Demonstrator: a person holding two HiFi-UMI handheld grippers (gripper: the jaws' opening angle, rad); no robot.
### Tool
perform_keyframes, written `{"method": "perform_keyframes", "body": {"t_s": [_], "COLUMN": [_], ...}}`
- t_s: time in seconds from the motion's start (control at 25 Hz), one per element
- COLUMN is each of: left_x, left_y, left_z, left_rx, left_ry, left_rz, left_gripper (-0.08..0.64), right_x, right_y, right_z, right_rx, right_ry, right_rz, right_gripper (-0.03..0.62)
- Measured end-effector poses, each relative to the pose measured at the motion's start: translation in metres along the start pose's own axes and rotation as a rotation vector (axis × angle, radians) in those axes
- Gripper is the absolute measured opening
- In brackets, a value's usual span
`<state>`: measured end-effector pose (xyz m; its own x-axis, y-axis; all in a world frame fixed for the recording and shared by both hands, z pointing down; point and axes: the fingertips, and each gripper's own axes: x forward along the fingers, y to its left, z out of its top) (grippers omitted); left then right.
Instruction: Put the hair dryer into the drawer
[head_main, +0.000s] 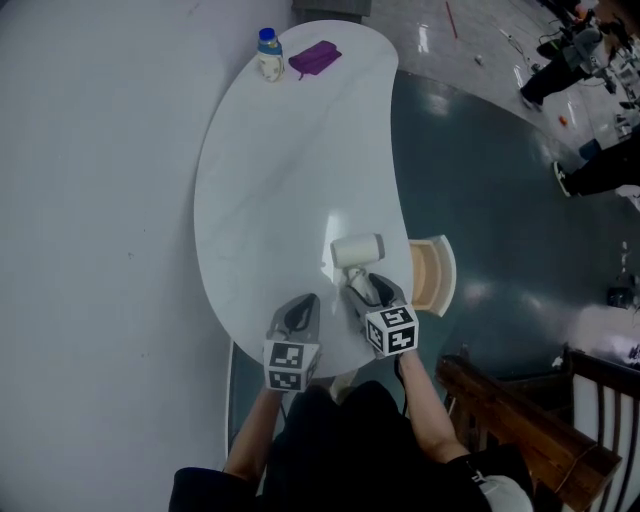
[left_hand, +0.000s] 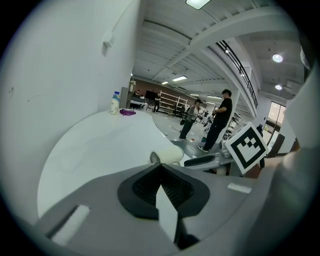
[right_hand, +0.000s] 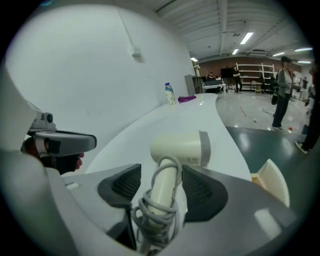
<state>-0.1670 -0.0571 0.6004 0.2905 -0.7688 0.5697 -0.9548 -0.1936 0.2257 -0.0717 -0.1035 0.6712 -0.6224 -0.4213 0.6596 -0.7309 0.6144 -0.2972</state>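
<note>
A cream hair dryer (head_main: 357, 250) lies on the white table (head_main: 270, 180) near its right edge, with its cord wound round the handle. My right gripper (head_main: 365, 285) is open with that handle (right_hand: 165, 192) between its jaws; a gap shows at the left pad. The barrel (right_hand: 180, 147) points across the table ahead of the jaws. The drawer (head_main: 432, 275) stands pulled open at the table's right side, just right of the dryer, and shows wooden inside (right_hand: 272, 180). My left gripper (head_main: 300, 305) is shut on nothing, left of the dryer (left_hand: 167, 156), low over the table.
A small bottle (head_main: 269, 55) and a purple pouch (head_main: 315, 58) sit at the table's far end. A white wall runs along the left. A wooden chair (head_main: 530, 420) stands at the near right. People stand on the floor beyond (left_hand: 220, 120).
</note>
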Motion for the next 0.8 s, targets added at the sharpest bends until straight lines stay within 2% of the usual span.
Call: {"method": "perform_keyframes", "body": {"t_s": [0.24,0.8], "left_x": [0.002,0.012], "left_y": [0.01,0.026], "left_z": [-0.004,-0.003], "left_rx": [-0.005,-0.014], "left_ry": [0.015,0.03], "left_rz": [-0.005,-0.012], "left_gripper": [0.006,0.006], "right_x": [0.021,0.04], "right_y": [-0.004,-0.005], "right_z": [-0.011,-0.021], "right_rx": [-0.001,0.006], "right_ry": [0.067,0.135], "right_rz": [-0.023,-0.02], "right_gripper": [0.259,0.259]}}
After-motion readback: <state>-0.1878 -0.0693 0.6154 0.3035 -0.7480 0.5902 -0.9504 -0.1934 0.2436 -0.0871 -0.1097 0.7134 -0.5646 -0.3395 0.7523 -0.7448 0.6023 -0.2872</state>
